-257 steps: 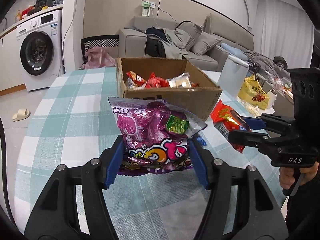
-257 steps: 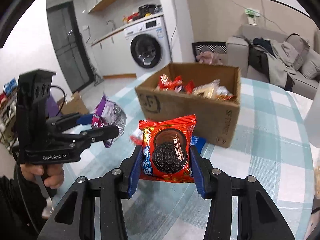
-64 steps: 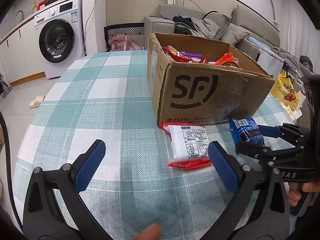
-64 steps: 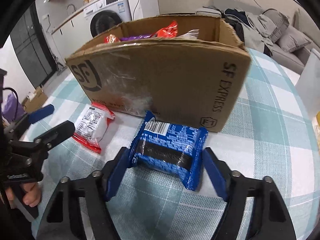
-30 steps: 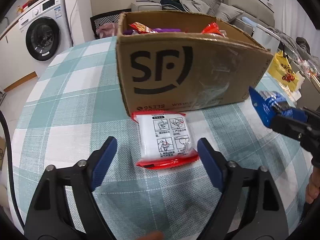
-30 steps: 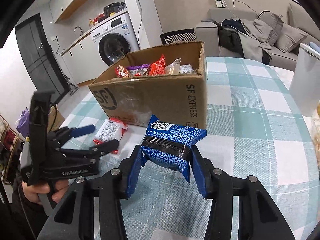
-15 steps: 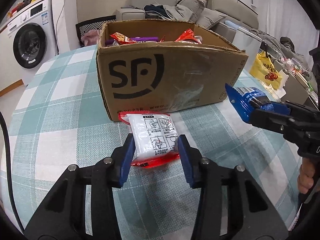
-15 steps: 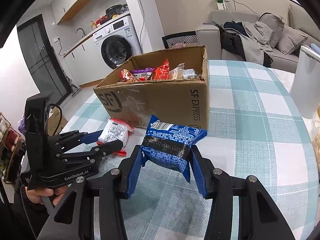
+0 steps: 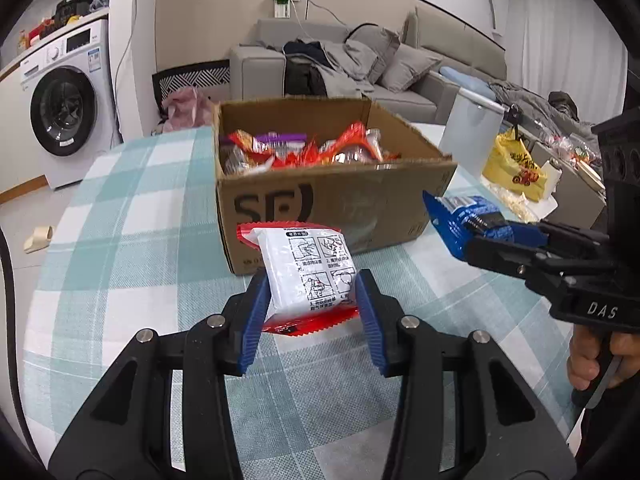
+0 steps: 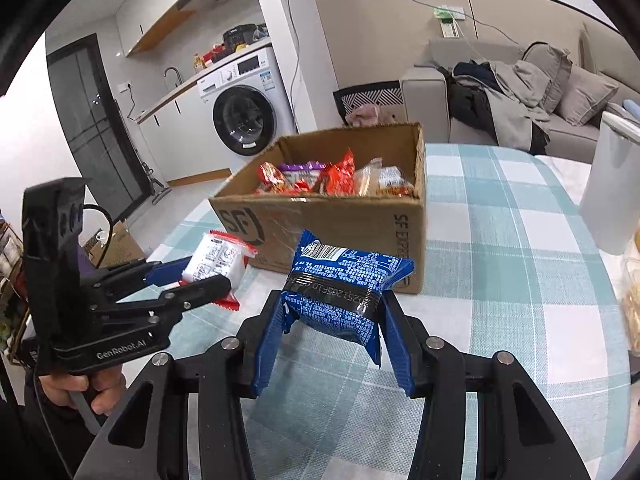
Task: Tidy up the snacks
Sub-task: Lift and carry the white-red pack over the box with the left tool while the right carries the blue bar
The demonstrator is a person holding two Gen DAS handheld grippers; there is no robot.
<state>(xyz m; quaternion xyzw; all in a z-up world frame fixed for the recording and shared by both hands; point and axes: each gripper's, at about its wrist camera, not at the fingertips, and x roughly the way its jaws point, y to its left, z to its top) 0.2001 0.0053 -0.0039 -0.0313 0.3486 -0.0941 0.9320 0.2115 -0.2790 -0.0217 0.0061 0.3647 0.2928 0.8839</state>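
Observation:
An open cardboard box (image 9: 332, 200) with several snack packets inside stands on the checked table (image 9: 120, 264); it also shows in the right wrist view (image 10: 352, 224). My left gripper (image 9: 312, 312) is shut on a white and red snack packet (image 9: 308, 272) and holds it above the table in front of the box. My right gripper (image 10: 332, 340) is shut on a blue cookie packet (image 10: 344, 284), lifted in front of the box's right corner. Each gripper shows in the other's view: the right gripper (image 9: 460, 224) and the left gripper (image 10: 200, 276).
A white container (image 10: 612, 192) stands at the table's right side. A yellow bag (image 9: 516, 168) and other items lie beyond it. A sofa (image 9: 360, 72) and a washing machine (image 9: 68, 108) stand behind the table.
My left gripper has closed on the white and red packet and lifted it off the table. My right gripper has kept the blue packet raised and moved slightly closer to the box.

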